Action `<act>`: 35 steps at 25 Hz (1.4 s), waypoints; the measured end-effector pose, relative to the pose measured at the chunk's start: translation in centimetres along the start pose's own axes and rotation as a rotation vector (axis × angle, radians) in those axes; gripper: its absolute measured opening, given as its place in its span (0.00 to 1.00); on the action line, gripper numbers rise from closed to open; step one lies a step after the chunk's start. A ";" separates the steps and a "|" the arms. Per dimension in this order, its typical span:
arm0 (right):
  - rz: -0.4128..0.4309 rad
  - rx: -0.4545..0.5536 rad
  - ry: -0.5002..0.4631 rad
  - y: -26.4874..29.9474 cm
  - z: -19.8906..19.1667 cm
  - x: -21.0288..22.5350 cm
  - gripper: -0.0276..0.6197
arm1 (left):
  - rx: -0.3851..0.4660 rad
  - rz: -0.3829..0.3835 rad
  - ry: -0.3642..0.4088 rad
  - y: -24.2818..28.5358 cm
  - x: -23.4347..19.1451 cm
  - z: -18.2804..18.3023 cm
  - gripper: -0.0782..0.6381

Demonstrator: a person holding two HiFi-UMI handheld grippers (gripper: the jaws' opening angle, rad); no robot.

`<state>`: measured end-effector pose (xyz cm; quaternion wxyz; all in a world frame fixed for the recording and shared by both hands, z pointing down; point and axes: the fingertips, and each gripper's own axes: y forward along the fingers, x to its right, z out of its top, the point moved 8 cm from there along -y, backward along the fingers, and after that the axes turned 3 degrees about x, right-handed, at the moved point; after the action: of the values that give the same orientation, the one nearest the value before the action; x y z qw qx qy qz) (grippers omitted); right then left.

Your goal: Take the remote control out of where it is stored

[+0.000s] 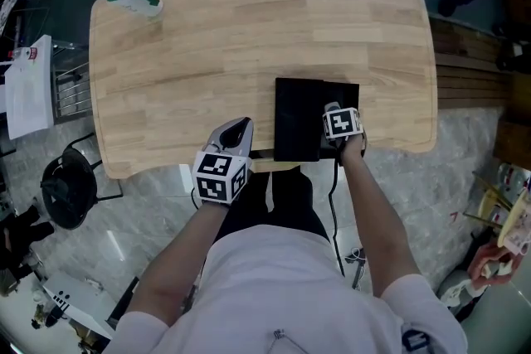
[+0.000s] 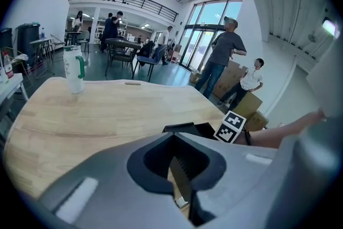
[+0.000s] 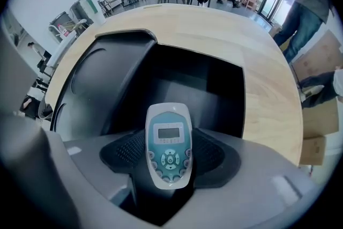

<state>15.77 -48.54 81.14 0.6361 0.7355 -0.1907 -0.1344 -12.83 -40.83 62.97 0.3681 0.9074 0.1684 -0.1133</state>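
In the head view the person's shirt [image 1: 274,286] is nearest. Past it the left gripper [image 1: 241,128] hangs over the near edge of the surface [image 1: 249,29], just beside the box [image 1: 297,116]. The right gripper [image 1: 333,110] points down into the box and hides the remote.

In the left gripper view the jaws are clenched together with nothing between them.

In the right gripper view the remote [image 3: 169,145] lies face up inside the box, between jaws spread wide. The pads flank its long sides but do not seem to press, so it is not yet grasped. It is probably light, stiff plastic with a smooth, slippery shell. It is best pinched across the long edges at mid-body, clear of the buttons and display.
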 end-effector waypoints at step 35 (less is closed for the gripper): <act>0.093 0.901 0.160 -36.0 9.9 -0.9 0.50 | 0.381 -0.083 0.187 -4.9 7.3 20.3 0.11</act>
<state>14.55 -52.60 43.99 0.2709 0.9375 -0.2132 0.0477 -9.71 -50.30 43.20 0.1679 0.9593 0.2147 -0.0734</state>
